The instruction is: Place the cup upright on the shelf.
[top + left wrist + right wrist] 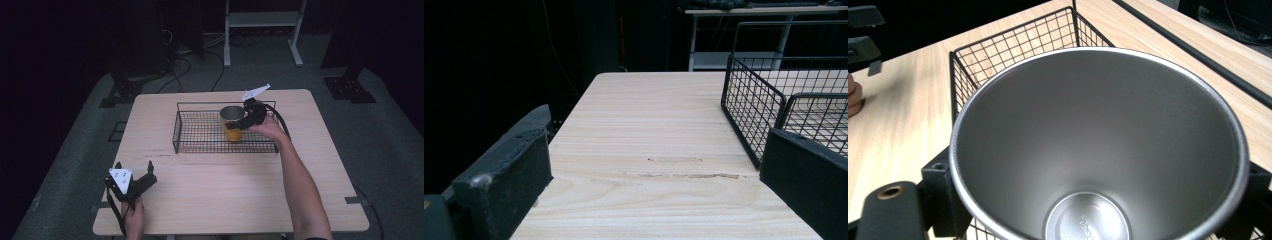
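A steel-lined orange cup [231, 122] stands upright inside the black wire basket [200, 145] at the far middle of the surface [225, 200], the right tongs [243, 121] clamped on its near side at the rim, so the placing looks nearly done with only the release left. The right forearm stretches forward over the surface to the basket, while the left tongs [134, 172] rest near the front left corner, jaws spread wide and holding nothing.

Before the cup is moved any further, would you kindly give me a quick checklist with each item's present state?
1. Right gripper jaws on either side of the cup: ok.
2. Cup upright: ok.
3. Cup empty inside: ok.
4. Cup over the basket: ok.
5. Cup bottom resting on the basket floor: cannot tell.
6. Left gripper open and off to the side on the table: ok.
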Demonstrator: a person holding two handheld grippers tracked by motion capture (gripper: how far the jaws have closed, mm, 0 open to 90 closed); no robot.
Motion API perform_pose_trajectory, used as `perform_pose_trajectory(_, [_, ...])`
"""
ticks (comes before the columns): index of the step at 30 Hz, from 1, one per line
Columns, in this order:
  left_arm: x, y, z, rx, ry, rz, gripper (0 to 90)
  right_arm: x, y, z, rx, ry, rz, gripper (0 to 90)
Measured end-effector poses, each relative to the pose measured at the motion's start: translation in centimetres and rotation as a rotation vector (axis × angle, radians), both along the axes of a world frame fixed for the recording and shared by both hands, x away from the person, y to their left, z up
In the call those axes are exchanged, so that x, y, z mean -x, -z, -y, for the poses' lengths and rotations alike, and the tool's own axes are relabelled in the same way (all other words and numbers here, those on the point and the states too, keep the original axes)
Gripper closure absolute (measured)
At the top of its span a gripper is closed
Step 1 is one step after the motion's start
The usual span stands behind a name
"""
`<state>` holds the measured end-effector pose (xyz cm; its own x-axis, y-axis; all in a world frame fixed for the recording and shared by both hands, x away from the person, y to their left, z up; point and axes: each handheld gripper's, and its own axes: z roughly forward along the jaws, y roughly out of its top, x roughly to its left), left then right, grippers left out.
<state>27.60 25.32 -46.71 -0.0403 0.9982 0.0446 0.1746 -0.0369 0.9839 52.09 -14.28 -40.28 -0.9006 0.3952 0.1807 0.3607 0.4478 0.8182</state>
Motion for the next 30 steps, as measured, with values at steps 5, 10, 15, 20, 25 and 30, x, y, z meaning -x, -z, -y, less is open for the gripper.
perform_pose_trajectory(5, [0.0,0.0,0.0,0.001,0.0,0.0,0.0,-0.2,0.5,-0.1,0.022,0.001,-0.002,12.4])
perform_pose_trajectory(10, [0.0,0.0,0.0,0.0,0.0,0.0,0.0,-0.3,0.8,0.1,0.028,0.009,-0.005,12.4])
perform_pose_trajectory(15, [0.0,0.0,0.0,-0.002,0.0,0.0,0.0,-0.4,1.1,0.5,0.043,0.016,0.017,12.4])
perform_pose_trajectory(20, [0.0,0.0,0.0,-0.002,0.001,0.0,0.0,-0.5,1.4,0.7,0.051,0.024,0.023,12.3])
perform_pose_trajectory(25, [0.0,0.0,0.0,-0.002,0.0,-0.001,0.0,-0.4,1.5,0.4,0.055,0.024,0.034,12.3])
perform_pose_trajectory(30, [0.0,0.0,0.0,-0.004,-0.001,-0.001,0.0,-0.3,1.5,0.1,0.063,0.02,0.032,12.3])
